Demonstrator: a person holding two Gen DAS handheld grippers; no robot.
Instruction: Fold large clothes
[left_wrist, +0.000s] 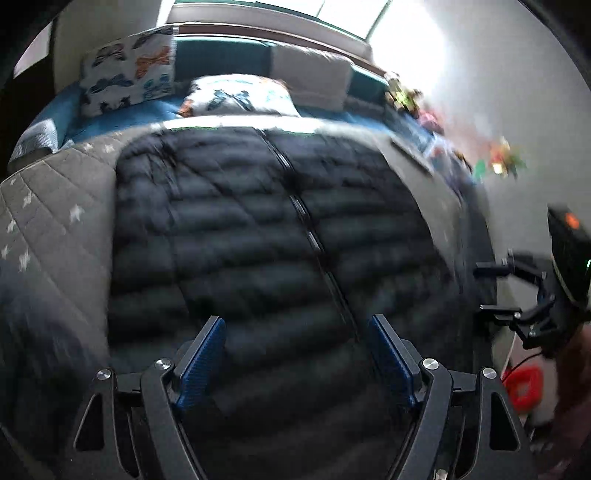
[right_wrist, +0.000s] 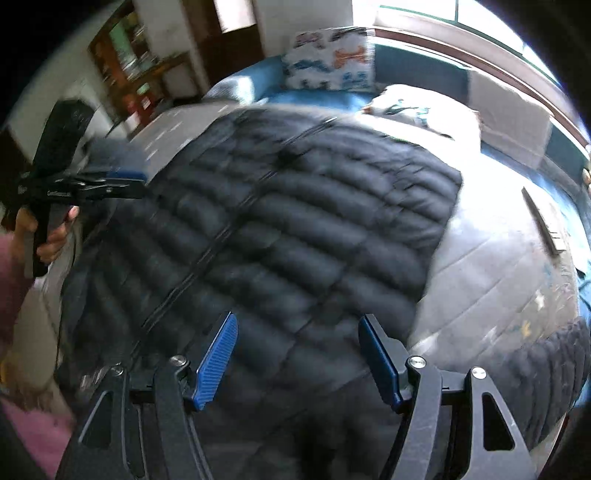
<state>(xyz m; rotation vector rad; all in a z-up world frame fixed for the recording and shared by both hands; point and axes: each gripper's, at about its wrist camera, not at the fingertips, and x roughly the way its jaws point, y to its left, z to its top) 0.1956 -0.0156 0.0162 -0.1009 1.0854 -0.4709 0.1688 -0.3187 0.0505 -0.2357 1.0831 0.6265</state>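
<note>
A dark navy puffer jacket (left_wrist: 258, 229) lies spread front-up on the bed, its zip (left_wrist: 306, 221) running down the middle. My left gripper (left_wrist: 297, 334) hangs open above the jacket's lower part, blue pads (left_wrist: 205, 354) wide apart with nothing pressed between them. The right gripper (right_wrist: 297, 328) is open too, above the same jacket (right_wrist: 295, 206) and to the right of the zip. A dark puffy part (right_wrist: 546, 369), perhaps a sleeve, lies out to the right. Each gripper shows at the edge of the other's view: right gripper (left_wrist: 495, 291), left gripper (right_wrist: 125, 184). Both views are motion-blurred.
A grey quilted cover (left_wrist: 55, 221) lies under the jacket on a blue bed. Butterfly-print pillows (left_wrist: 127, 72) and a white cushion (left_wrist: 314, 74) stand at the head, below a bright window. Toys (left_wrist: 506, 158) line the wall side. A hand (right_wrist: 51, 240) with a pink sleeve holds the left gripper.
</note>
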